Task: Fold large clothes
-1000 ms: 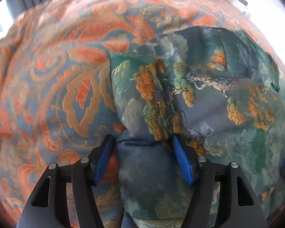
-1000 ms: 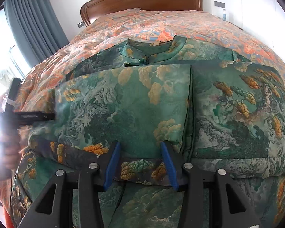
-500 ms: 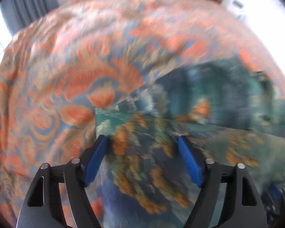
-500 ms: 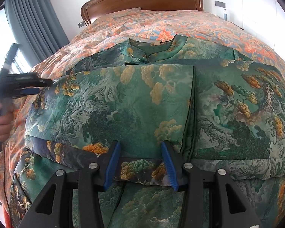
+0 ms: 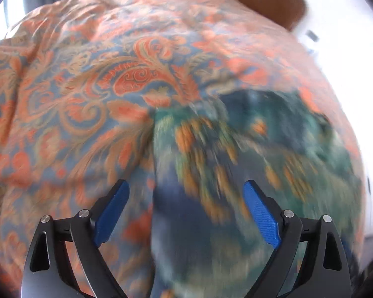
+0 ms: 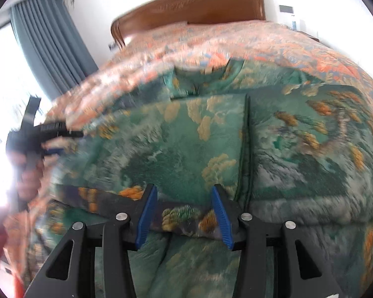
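A large green garment with a gold and grey landscape print lies spread on the bed, its lower part folded up over its body, collar toward the headboard. My right gripper is partly open with the garment's folded dark hem lying between its fingers. My left gripper is open wide and empty, above the garment's left edge. It also shows in the right wrist view at the garment's left side, blurred by motion.
The bed carries an orange and blue paisley bedspread. A brown wooden headboard stands at the far end. Grey curtains and a bright window are on the left. White walls lie to the right.
My left gripper has let go of the garment's fold, opened wide and drawn back and up. My right gripper has lifted and tilted slightly, hem still between its fingers.
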